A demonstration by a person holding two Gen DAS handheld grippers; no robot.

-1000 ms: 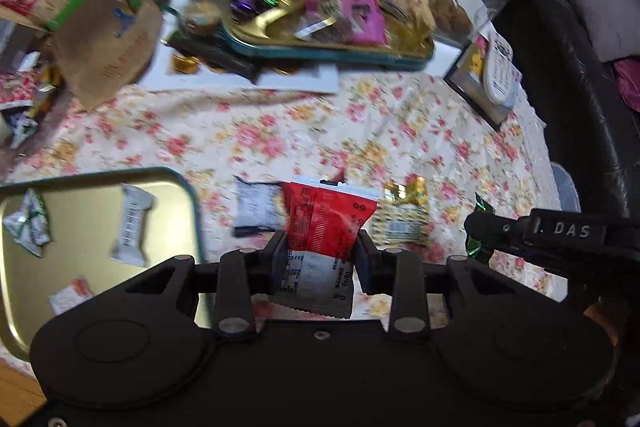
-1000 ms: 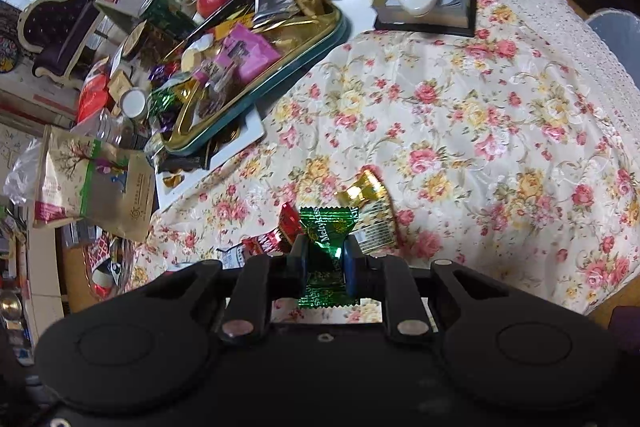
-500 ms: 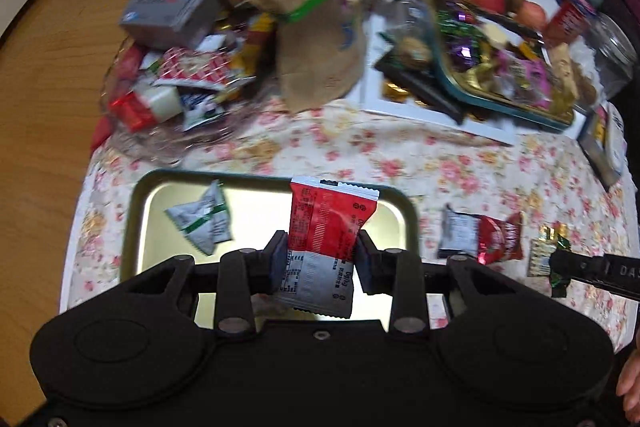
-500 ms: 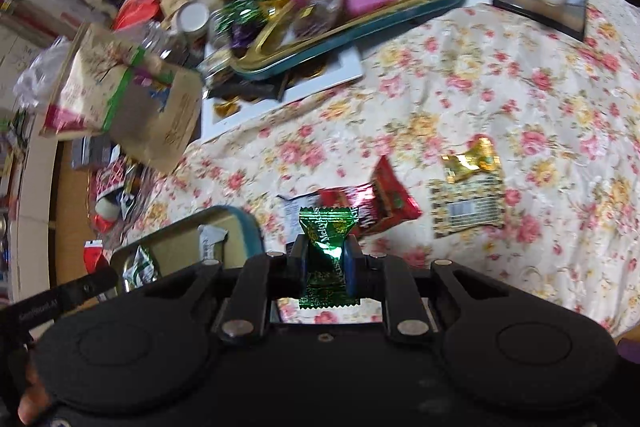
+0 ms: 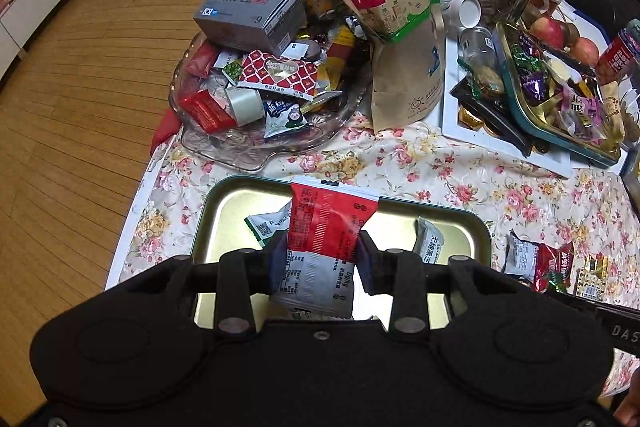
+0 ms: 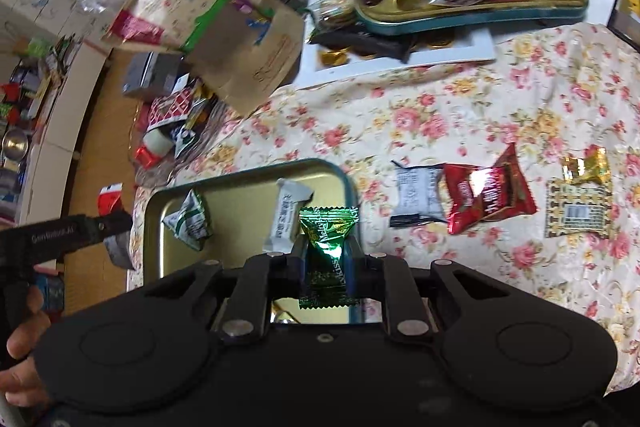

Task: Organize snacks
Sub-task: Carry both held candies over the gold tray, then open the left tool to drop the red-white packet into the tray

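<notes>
My left gripper (image 5: 320, 247) hangs over the gold metal tray (image 5: 228, 227) with a red and white snack packet (image 5: 328, 219) upright between its pads. Its jaws are opening slightly, and the pads still touch the packet. My right gripper (image 6: 326, 251) is shut on a green foil candy (image 6: 328, 227) above the tray's right end (image 6: 344, 183). In the tray lie a green and white packet (image 6: 190, 219) and a white packet (image 6: 288, 211). A red and black packet (image 6: 480, 195) and a gold packet (image 6: 580, 203) lie on the floral cloth to the right.
Behind the tray stand a glass dish (image 5: 224, 143) heaped with snacks, a grey box (image 5: 248, 11), a brown paper bag (image 5: 400, 27) and a teal tray of sweets (image 5: 560, 131). The table edge and wooden floor (image 5: 80, 107) are on the left.
Both grippers have swung left from over the floral cloth to above the gold tray, each carrying its packet. The loose packets on the cloth now lie off to the right.
</notes>
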